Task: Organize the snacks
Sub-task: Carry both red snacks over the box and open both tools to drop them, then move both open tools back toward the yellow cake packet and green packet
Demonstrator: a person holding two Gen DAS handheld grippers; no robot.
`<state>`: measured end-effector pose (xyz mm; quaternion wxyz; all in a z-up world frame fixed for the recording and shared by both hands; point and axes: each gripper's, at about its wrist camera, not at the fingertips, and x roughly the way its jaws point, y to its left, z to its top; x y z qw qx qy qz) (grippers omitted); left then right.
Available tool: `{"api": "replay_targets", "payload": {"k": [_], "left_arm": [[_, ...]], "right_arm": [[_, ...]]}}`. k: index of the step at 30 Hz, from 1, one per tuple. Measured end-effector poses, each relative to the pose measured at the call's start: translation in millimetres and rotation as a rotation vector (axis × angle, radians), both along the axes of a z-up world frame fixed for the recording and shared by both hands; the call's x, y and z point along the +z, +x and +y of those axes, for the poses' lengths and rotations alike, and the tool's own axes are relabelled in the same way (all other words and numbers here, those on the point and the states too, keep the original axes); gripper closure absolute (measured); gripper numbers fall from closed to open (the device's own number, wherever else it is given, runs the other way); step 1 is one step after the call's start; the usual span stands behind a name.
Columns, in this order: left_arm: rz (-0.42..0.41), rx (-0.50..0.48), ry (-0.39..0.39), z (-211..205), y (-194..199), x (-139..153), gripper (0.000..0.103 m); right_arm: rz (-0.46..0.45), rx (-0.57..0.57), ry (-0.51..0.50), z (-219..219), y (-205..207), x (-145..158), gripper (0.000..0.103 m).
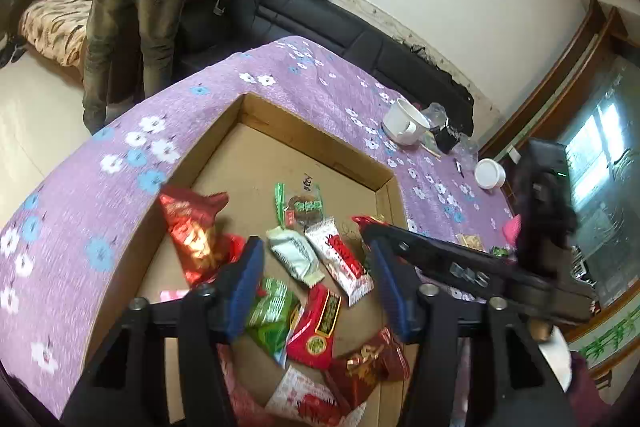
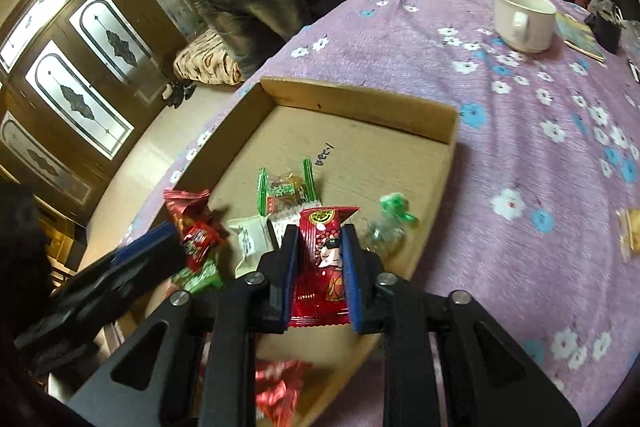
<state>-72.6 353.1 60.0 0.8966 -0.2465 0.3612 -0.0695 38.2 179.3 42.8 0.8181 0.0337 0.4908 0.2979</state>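
Note:
A shallow cardboard box [image 1: 312, 135] lies on the purple flowered cloth and holds several snack packets. My left gripper [image 1: 316, 247] hangs open over them with nothing between its blue pads. Below its gap lie a white-green packet [image 1: 296, 259] and a white-red packet [image 1: 340, 263]. A red foil packet [image 1: 192, 235] shows blurred at the box's left wall. My right gripper [image 2: 320, 233] is shut on a red packet with a cartoon figure [image 2: 324, 255], held over the box [image 2: 360, 107] at its near right side. It reaches in from the right in the left wrist view [image 1: 372, 229].
A white mug [image 2: 524, 19] and a small white bowl [image 1: 489, 173] stand on the cloth [image 2: 520, 147] beyond the box. A yellow packet [image 2: 630, 231] lies at the right. A person [image 1: 132, 7] stands past the table's far left, in front of a black sofa [image 1: 340, 27].

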Motion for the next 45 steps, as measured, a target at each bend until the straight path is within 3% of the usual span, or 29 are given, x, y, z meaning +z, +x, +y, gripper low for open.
{"api": "replay_targets", "payload": {"k": [4,9,20,25,33,45], "left_arm": [[-0.011,0.014,-0.018,2,-12,3,0.041],[-0.033,0.006,0.034,-14,-21,14,0.035],[-0.081,-0.086,0.424,-115,-38,29,0.028],[-0.073,-0.146,0.508,-151,-40,25,0.028],[-0.043,-0.205,0.558,-184,-47,19,0.028],[-0.007,-0.25,0.561,-202,-44,9,0.027]], "right_arm": [[0.007,-0.036,0.031,-7,3,0,0.075],[-0.045,-0.064,0.065,-35,-14,19,0.064],[-0.137,-0.152,0.075,-120,-73,25,0.05],[-0.114,-0.211,0.08,-161,-83,12,0.049],[-0.084,-0.278,0.109,-201,-87,0,0.049],[-0.067,-0.315,0.12,-226,-91,-13,0.049]]}}
